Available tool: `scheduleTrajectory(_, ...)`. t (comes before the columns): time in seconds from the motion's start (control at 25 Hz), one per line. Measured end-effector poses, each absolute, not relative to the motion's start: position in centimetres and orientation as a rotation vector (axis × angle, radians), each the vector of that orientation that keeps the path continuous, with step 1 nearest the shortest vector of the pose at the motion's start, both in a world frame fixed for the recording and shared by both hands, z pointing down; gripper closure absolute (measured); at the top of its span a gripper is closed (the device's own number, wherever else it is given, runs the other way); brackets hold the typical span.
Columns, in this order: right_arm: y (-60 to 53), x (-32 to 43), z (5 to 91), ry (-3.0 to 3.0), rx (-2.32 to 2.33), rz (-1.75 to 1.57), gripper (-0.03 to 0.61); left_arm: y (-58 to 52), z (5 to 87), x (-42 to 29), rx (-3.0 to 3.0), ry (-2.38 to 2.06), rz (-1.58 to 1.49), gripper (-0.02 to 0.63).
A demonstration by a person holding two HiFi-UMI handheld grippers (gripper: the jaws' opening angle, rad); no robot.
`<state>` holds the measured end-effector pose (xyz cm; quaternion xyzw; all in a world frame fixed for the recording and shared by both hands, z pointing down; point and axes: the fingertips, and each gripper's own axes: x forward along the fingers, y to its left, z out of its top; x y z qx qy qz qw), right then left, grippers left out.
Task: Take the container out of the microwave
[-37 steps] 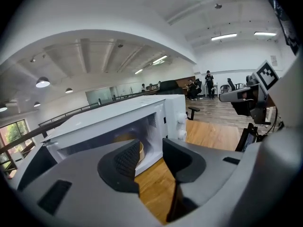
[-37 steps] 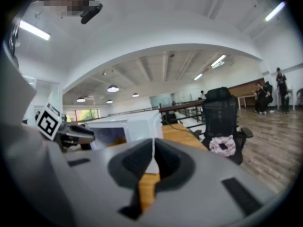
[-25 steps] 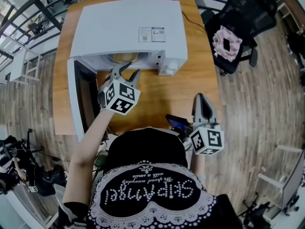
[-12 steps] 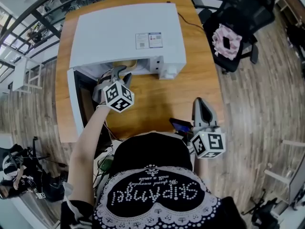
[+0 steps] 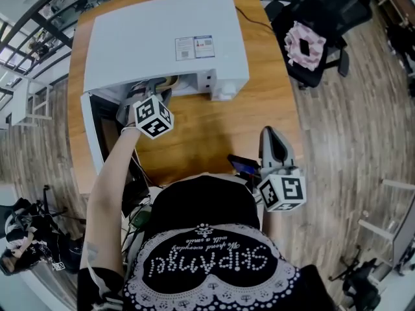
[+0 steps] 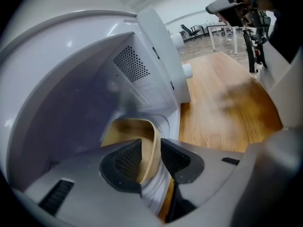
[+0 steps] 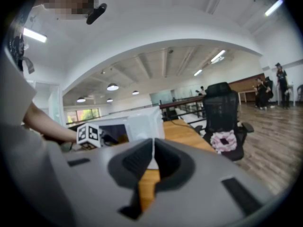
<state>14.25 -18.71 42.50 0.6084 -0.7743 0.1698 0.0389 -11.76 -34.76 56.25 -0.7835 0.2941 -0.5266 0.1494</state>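
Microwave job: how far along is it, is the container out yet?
Done: the microwave door stands open. In hand: the left gripper is inside, and its jaws have just been closing around the rim of the container, not yet pressing. Left: grip and bring it out.

The white box-shaped microwave (image 5: 162, 37) sits on the brown wooden table (image 5: 214, 128) at my 12 o'clock. Its open door (image 5: 91, 135) swings out toward me at 10 o'clock. The tan round container (image 6: 128, 136) lies inside the cavity. My left gripper (image 6: 150, 148) reaches in at 11 o'clock, its jaws just closing with the container's wall between them. My right gripper (image 5: 273, 138) hovers over the table's near corner at 1 o'clock. The black office chair (image 5: 311, 31) stands off the table at 2 o'clock.
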Motion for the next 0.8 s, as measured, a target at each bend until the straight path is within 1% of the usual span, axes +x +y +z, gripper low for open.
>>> scheduleTrajectory(0.24,-18.6,13.8,43.3,-2.361,1.858,0.552,0.545,-35.4,57.5,-12.0,-2.188,0.744,-1.587,0.483)
scheduleTrajectory(0.28,-18.6,13.8,43.3,-2.360,1.859,0.553,0.545,-35.5,57.6,-12.0,-2.184,0.740,-1.589,0.498)
scheduleTrajectory(0.32,-18.7,13.7,43.3,-2.359,1.861,0.555,0.545,-35.6,57.7,-11.9,-2.179,0.733,-1.590,0.528)
scheduleTrajectory(0.36,-18.7,13.7,43.2,-2.358,1.862,0.557,0.545,-35.6,57.8,-11.9,-2.176,0.723,-1.592,0.540)
scheduleTrajectory(0.56,-19.0,13.5,43.3,-2.368,1.873,0.596,0.545,-35.4,58.0,-11.6,-2.218,0.695,-1.614,0.573)
scheduleTrajectory(0.8,-19.2,13.5,43.5,-2.365,1.876,0.590,0.545,-34.9,58.0,-11.5,-2.215,0.633,-1.649,0.577)
